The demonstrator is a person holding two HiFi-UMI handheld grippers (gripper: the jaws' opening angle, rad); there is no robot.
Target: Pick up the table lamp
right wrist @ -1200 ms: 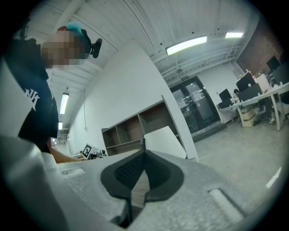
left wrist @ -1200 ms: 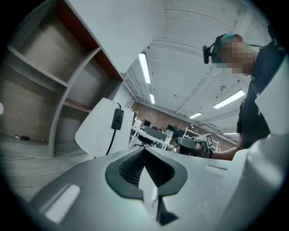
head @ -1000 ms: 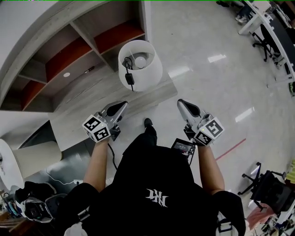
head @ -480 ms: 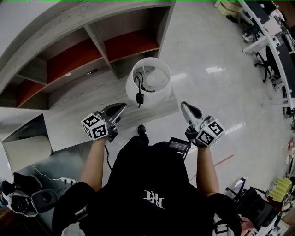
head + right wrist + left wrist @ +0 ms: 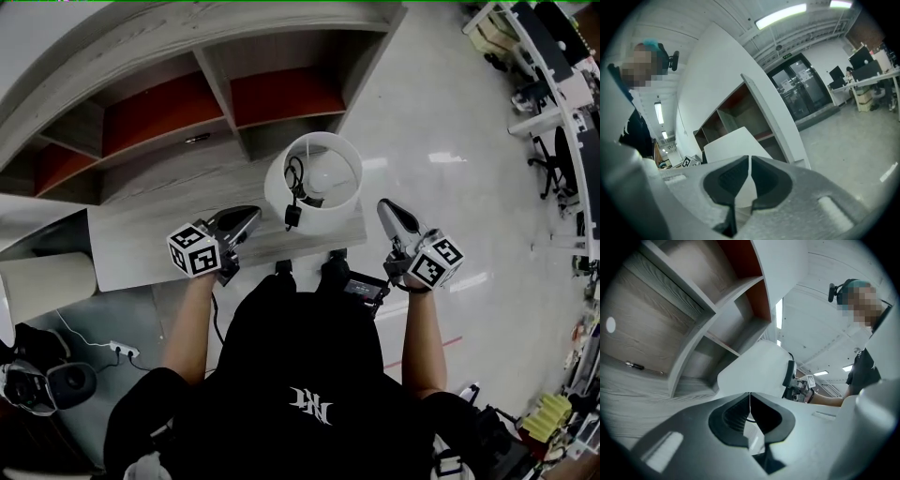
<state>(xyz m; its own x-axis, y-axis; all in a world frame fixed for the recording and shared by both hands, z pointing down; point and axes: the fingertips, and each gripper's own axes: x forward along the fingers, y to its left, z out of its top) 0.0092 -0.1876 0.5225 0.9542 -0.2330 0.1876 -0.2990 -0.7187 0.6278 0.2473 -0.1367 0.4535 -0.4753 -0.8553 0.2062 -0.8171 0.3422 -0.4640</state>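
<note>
A grey shelf unit with red-backed compartments stands beside glossy pale floor; desks line the right edge.

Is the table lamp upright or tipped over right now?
Upright. The head view looks down into the table lamp through its shade's open top at the bulb, and it stands on the wooden ledge.

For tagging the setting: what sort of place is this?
Probably an open office or lab hall: desks with monitors, a glass double door, and a large built-in shelf unit.
</note>
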